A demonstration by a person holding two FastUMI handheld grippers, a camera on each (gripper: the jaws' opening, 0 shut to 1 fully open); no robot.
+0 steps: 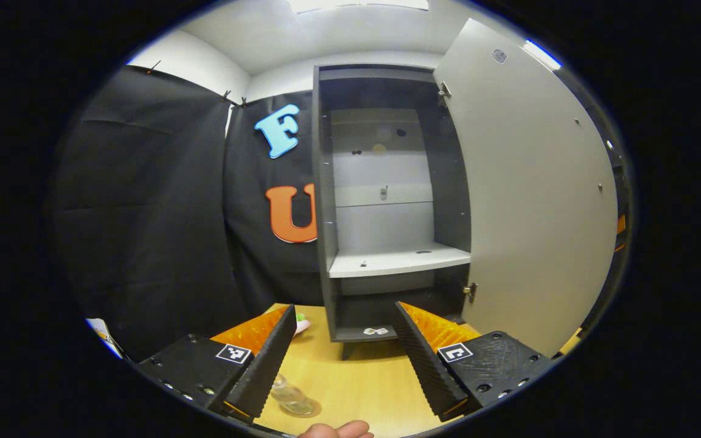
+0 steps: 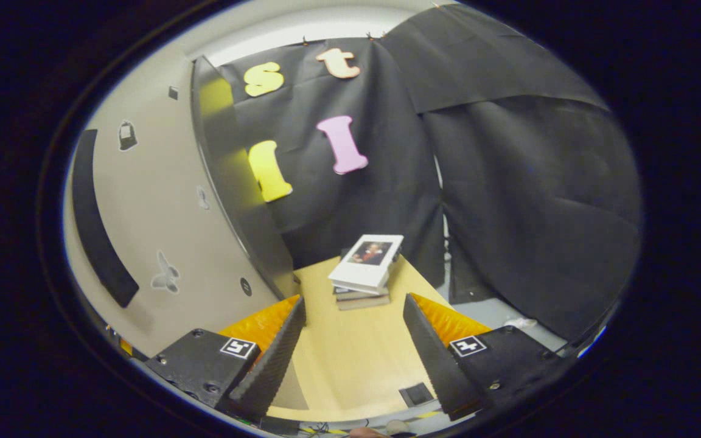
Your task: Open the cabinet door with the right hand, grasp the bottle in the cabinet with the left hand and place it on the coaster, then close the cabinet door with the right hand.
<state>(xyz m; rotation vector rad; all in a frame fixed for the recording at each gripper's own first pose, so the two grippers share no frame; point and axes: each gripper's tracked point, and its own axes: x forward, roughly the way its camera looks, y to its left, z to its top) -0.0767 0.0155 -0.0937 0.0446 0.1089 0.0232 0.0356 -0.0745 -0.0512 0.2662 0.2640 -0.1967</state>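
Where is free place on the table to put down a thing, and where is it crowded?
Bare wood lies between the cabinet foot and the left gripper. In the right gripper view, the table is bare between the right gripper and the stacked books. Crowded: the bottle by the left gripper.

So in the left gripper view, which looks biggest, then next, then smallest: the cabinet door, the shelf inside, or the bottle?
Biggest: cabinet door.
Next: shelf.
Smallest: bottle, partly hidden behind a finger.
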